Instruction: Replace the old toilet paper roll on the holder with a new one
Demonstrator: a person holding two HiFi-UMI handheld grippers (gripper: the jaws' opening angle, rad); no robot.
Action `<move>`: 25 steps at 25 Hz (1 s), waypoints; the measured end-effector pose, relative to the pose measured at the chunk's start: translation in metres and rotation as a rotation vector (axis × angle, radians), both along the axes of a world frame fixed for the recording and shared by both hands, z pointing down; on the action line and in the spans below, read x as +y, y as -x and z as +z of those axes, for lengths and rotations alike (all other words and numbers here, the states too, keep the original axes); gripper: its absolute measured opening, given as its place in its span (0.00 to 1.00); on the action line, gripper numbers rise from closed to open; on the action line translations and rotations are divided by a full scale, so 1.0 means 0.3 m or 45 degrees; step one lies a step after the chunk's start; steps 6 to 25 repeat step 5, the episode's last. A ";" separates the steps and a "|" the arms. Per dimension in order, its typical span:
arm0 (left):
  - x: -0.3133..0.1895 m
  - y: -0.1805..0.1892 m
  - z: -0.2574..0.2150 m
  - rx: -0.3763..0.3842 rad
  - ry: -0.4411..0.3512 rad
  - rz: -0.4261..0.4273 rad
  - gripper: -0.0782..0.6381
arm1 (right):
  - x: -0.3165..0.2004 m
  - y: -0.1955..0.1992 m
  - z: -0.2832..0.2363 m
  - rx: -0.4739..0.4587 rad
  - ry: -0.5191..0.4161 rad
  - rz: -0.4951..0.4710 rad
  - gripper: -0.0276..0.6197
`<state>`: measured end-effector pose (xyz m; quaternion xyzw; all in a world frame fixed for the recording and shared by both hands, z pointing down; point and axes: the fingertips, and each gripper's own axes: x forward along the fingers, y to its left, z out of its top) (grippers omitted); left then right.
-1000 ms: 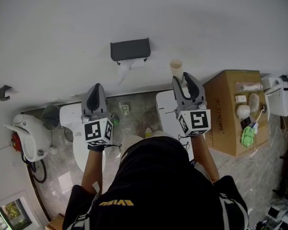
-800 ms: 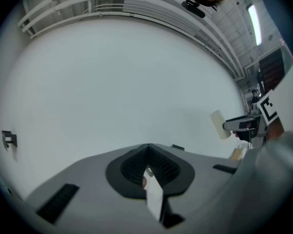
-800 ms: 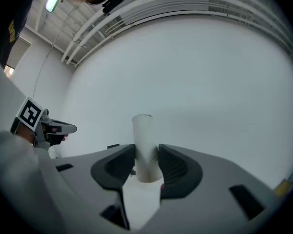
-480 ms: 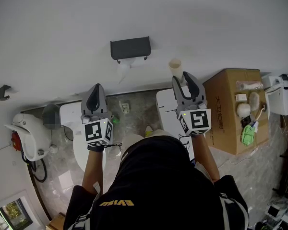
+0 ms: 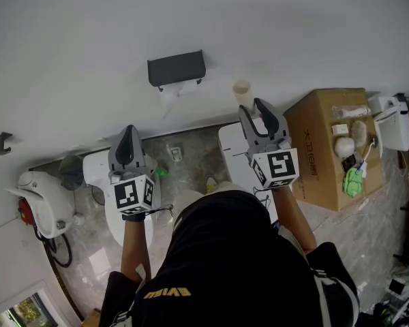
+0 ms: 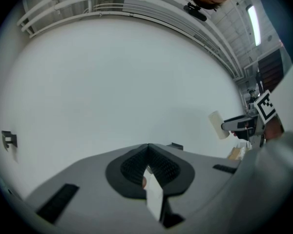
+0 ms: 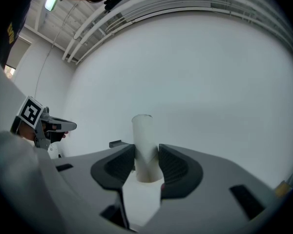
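A black toilet paper holder [image 5: 176, 69] hangs on the white wall, with a short scrap of white paper [image 5: 170, 96] dangling under it. My right gripper [image 5: 253, 109] is shut on a bare cardboard tube [image 5: 242, 92], held upright to the right of the holder and off the wall. In the right gripper view the tube [image 7: 144, 140] stands between the pads [image 7: 175, 167]. My left gripper [image 5: 128, 131] is shut with nothing in it, below and left of the holder. The holder's edge [image 6: 176, 146] peeks over its jaws.
An open cardboard box [image 5: 318, 157] with small white and green items stands on the floor at the right. A white toilet [image 5: 95, 165] is under my left hand, and a white box-like unit [image 5: 235, 157] is under my right. A small black hook [image 5: 0, 142] is on the wall at far left.
The head view has shifted a little, so everything sits slightly lower and further left. Both grippers keep their places and the tube stays in the right one.
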<state>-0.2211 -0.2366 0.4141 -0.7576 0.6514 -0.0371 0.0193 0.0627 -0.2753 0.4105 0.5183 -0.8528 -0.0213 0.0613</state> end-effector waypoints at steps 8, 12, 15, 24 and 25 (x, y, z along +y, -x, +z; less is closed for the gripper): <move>-0.007 0.065 -0.011 -0.023 -0.027 -0.066 0.12 | -0.094 0.045 -0.007 0.050 -0.036 -0.096 0.28; -0.007 0.065 -0.011 -0.023 -0.027 -0.066 0.12 | -0.094 0.045 -0.007 0.050 -0.036 -0.096 0.28; -0.007 0.065 -0.011 -0.023 -0.027 -0.066 0.12 | -0.094 0.045 -0.007 0.050 -0.036 -0.096 0.28; -0.007 0.065 -0.011 -0.023 -0.027 -0.066 0.12 | -0.094 0.045 -0.007 0.050 -0.036 -0.096 0.28; -0.007 0.065 -0.011 -0.023 -0.027 -0.066 0.12 | -0.094 0.045 -0.007 0.050 -0.036 -0.096 0.28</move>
